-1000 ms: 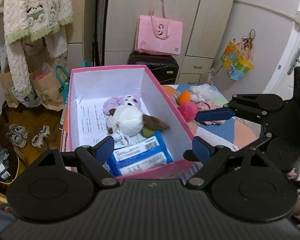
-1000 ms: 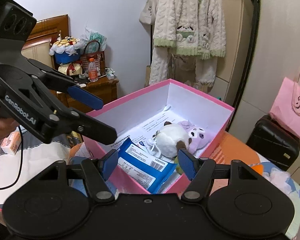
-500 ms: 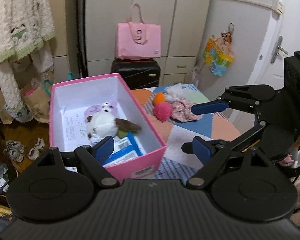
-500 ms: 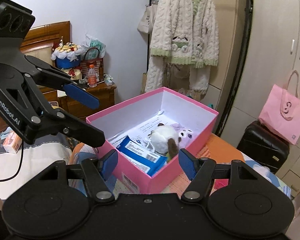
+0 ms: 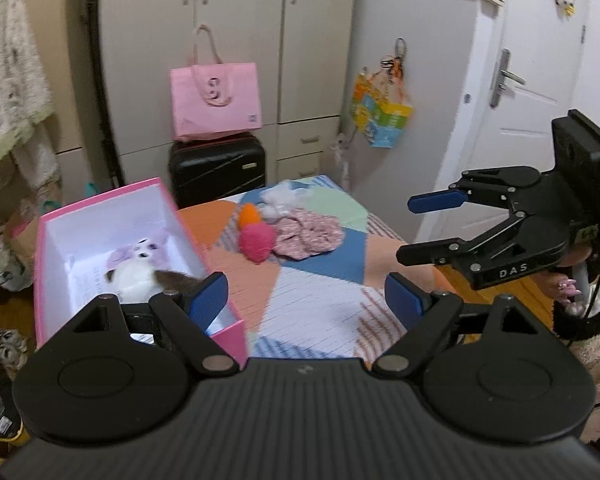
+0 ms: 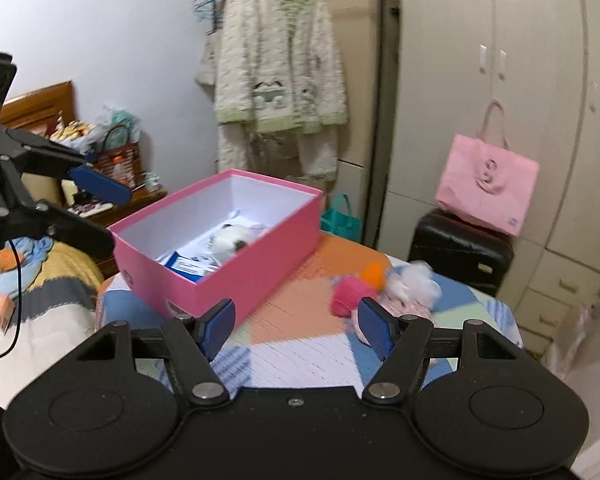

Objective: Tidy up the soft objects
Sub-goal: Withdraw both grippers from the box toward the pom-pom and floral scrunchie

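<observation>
Both grippers hovered above the patchwork table [image 5: 324, 296]. The left gripper [image 5: 306, 306] and the right gripper [image 6: 296, 322] had their fingers spread apart, with nothing between them. A pink box [image 6: 256, 264] held a white plush toy [image 6: 230, 240] and a blue packet [image 6: 186, 266]. A pink pompom [image 5: 256, 240], an orange pompom [image 5: 248, 213], white fluff [image 5: 280, 200] and a floral cloth [image 5: 312, 232] lay together on the table, well apart from the box.

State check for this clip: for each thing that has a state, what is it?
Pink box: open, no lid, upright on the table.
White plush: inside the box.
Blue packet: inside the box.
Pink pompom: out on the table, not boxed.
Floral cloth: crumpled on the table.
Left gripper: jaws open, empty.
Right gripper: jaws open, empty.
Wardrobe doors: closed.
</observation>
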Demonstrator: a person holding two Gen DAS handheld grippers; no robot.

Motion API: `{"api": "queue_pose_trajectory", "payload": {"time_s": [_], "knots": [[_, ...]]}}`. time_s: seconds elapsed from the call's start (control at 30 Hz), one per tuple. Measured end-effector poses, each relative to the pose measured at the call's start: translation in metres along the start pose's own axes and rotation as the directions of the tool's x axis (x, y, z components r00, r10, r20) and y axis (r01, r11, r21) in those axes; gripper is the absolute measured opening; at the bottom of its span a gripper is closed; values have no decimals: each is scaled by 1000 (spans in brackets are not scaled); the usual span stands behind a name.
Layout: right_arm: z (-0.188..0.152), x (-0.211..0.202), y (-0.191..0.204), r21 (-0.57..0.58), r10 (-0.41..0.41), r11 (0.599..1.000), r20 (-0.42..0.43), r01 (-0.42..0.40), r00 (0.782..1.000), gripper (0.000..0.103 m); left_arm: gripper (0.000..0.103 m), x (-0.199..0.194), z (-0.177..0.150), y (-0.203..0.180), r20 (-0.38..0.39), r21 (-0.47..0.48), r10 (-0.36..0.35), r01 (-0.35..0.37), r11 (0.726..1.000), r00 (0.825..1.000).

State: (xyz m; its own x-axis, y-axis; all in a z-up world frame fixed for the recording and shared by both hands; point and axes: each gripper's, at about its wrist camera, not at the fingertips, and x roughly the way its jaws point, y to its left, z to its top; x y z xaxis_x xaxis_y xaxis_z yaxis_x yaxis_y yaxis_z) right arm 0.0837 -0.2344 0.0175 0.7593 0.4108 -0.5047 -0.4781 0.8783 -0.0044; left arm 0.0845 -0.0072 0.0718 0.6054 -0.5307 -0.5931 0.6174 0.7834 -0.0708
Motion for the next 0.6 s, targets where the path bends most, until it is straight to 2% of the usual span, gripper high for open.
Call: {"api": "queue_pose_trajectory", "payload": {"time_s": [0.3,0.43,0.5,0.6], "knots": [[-28,10,-29,17,-37,999,10,37,999,77,85,51,10,-20,12,8,-7,7,1000,1000],[-36,26,-38,-7,-57,998,15,57,998,79,85,79,15,-22,21,-12,13,-13,1000,1000],[-40,34,-43,-19,-58,998,26,58,998,83,85,94,17,-20,29,-34,34,-33,999,999],[-45,48,-52,-43,-59,997,59,61,997,85,85,114,18,-15,61,-79,69,-64,995,996]]}}
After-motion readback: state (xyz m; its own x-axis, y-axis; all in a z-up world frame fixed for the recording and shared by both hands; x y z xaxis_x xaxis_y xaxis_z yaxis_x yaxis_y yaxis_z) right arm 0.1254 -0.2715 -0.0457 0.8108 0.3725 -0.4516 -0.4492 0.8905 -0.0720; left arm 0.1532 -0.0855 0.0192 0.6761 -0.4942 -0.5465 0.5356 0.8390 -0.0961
